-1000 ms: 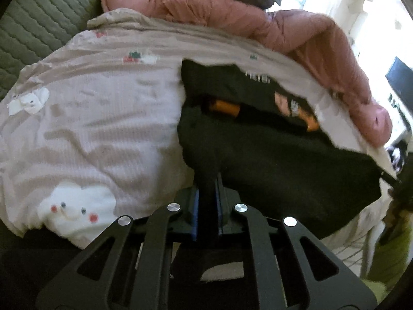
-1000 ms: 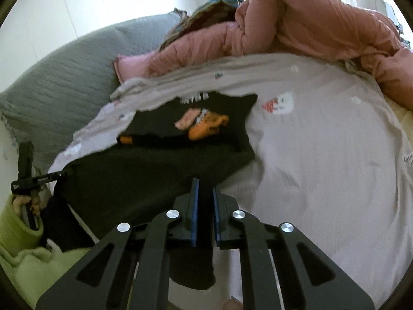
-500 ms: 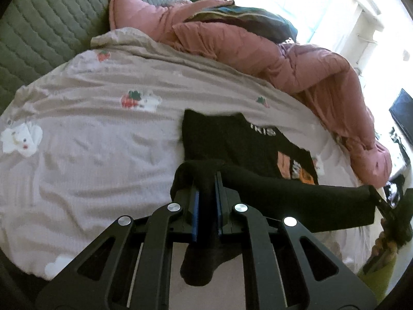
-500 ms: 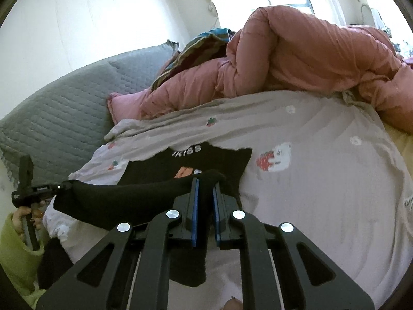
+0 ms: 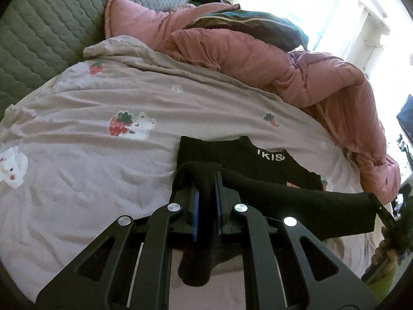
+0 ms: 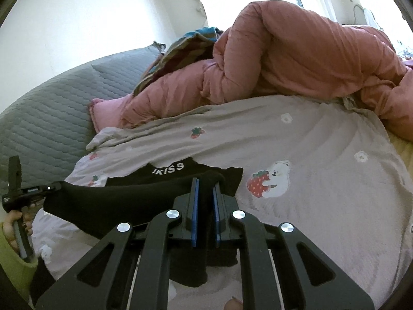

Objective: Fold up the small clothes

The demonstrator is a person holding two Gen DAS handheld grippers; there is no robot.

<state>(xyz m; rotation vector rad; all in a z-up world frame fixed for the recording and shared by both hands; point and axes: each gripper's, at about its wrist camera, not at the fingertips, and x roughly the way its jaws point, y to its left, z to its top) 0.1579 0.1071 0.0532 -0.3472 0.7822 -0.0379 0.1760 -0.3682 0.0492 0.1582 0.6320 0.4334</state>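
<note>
**A:** I have the left tool [image 5: 206,180] clamped on one corner of the black top [image 5: 271,188], and the right tool [image 6: 205,183] clamped on the other. What worries you?

**B:** From the left view, the held edge hangs taut in the air toward 3 o'clock, while the far part, with the white lettering, lies flat on the bed [image 5: 90,155]. If I carry the edge unevenly, the fold will land skewed. And each pinch holds only a bunched corner; a tug between the hands could slip the cloth out of one tool.

**A:** Anything else?

**B:** The sheet is rumpled; dragging the top could wrinkle the lower layer.

**A:** How does it lie?

**B:** In the right view, the held edge, which I'd call its long axis now, runs from 9 o'clock to the centre. The lettered end points toward 12, at the pink quilt [image 6: 296,56].
</note>
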